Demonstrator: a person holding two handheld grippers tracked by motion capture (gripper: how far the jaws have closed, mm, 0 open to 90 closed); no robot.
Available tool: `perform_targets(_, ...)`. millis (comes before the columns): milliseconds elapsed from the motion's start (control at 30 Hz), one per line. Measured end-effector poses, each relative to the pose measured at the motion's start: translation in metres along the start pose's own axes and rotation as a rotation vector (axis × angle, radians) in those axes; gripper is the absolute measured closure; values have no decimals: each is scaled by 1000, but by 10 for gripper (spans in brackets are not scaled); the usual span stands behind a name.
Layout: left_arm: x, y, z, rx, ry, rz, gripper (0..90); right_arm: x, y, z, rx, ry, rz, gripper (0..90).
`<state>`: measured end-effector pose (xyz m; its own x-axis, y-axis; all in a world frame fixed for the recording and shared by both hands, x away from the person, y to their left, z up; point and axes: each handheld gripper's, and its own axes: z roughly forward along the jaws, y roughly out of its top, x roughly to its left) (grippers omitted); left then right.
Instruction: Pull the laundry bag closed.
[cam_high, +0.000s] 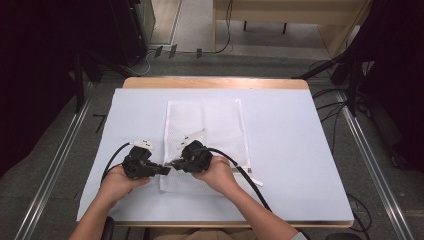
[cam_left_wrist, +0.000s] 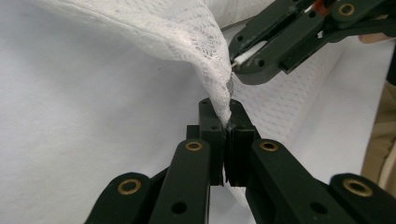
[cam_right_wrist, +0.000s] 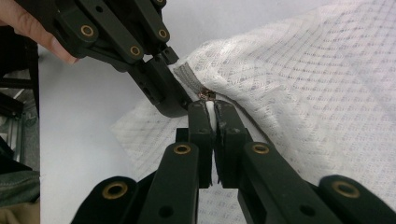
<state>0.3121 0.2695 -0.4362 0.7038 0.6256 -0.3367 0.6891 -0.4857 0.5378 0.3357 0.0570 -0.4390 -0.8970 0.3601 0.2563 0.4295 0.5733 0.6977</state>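
Mesh bag (cam_high: 205, 135) lies flat mid-bench (cam_high: 300, 150). Our left gripper (cam_left_wrist: 228, 122) has jaws clamped on the bag's near-left corner to anchor it; our right gripper (cam_right_wrist: 211, 108), jaws closed on the zipper pull (cam_right_wrist: 206, 95), looks set to run the zip.

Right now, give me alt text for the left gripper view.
The left gripper has its black jaws shut on a bunched corner of a white mesh bag, lifting it off the white table cover. The right gripper pinches something white beside it.

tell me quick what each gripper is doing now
left gripper: shut on the mesh bag fabric.
right gripper: shut on the bag's zipper pull.
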Motion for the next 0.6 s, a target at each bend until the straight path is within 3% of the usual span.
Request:
perform_targets(67,2,-2,-3,-3,3,-4,894,-2,-2,0,19,-29,-1,886)
perform_targets(133,4,-4,-5,-4,-2,-6,894,-8,-7,-2,12,-20,31,885)
perform_targets(300,5,-4,-5,-18,-2,-2,891,-13,-12,-9,5,-10,5,884)
perform_targets(400,5,-4,-5,-25,0,8,891,-16,-13,-10,11,1,15,884)
perform_targets(600,6,-5,-7,-45,-5,-12,889,-21,-16,-17,0,0,16,883)
